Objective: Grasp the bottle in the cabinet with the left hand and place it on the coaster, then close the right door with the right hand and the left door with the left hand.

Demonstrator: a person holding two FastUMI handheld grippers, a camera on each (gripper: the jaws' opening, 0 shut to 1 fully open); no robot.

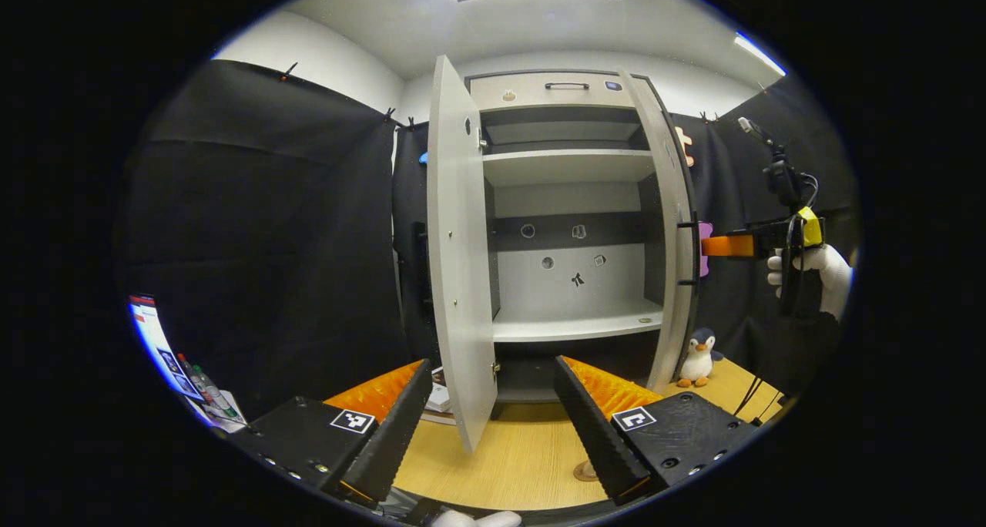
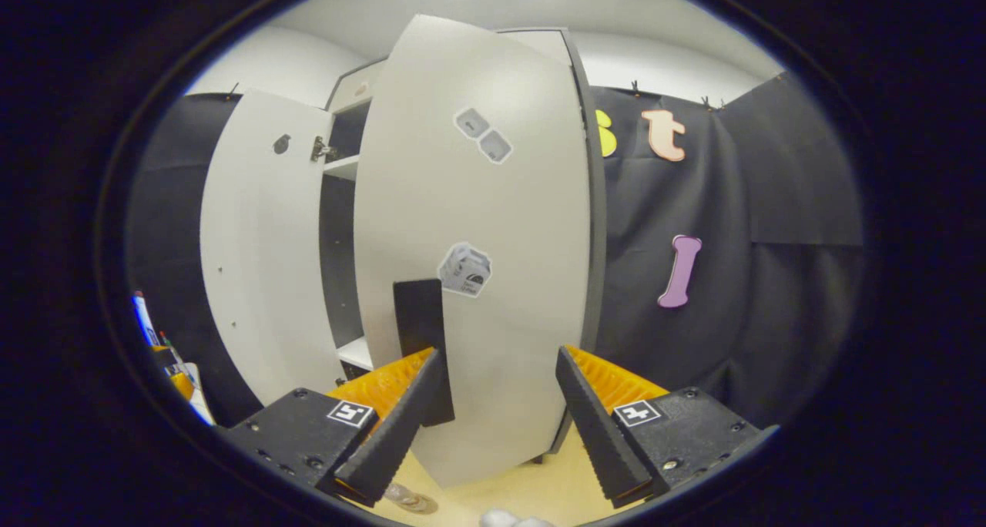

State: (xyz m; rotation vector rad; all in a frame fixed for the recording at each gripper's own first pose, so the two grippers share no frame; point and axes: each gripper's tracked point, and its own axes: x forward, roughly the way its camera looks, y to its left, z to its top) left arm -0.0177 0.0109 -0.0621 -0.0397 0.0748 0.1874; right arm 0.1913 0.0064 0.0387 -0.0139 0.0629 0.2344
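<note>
The grey cabinet (image 1: 570,203) stands with both doors swung out and bare shelves inside. My left gripper (image 1: 493,427) is open, low over the table in front of the left door (image 1: 462,280). A round brownish coaster (image 1: 584,471) peeks out beside its right finger. Farther right, a gloved hand (image 1: 816,269) holds my right gripper (image 1: 724,246) against the outer side of the right door (image 1: 670,242). In the right gripper view, that gripper (image 2: 493,427) is open with the right door's face (image 2: 477,226) close ahead. The door's black handle (image 2: 422,342) is by its left finger.
A penguin toy (image 1: 699,357) stands on the wooden table (image 1: 524,450) right of the cabinet. Small bottles (image 1: 204,384) and papers lie far left. A small clear round thing (image 2: 408,500) sits at the bottom edge; I cannot tell what it is. Black cloth walls surround the booth.
</note>
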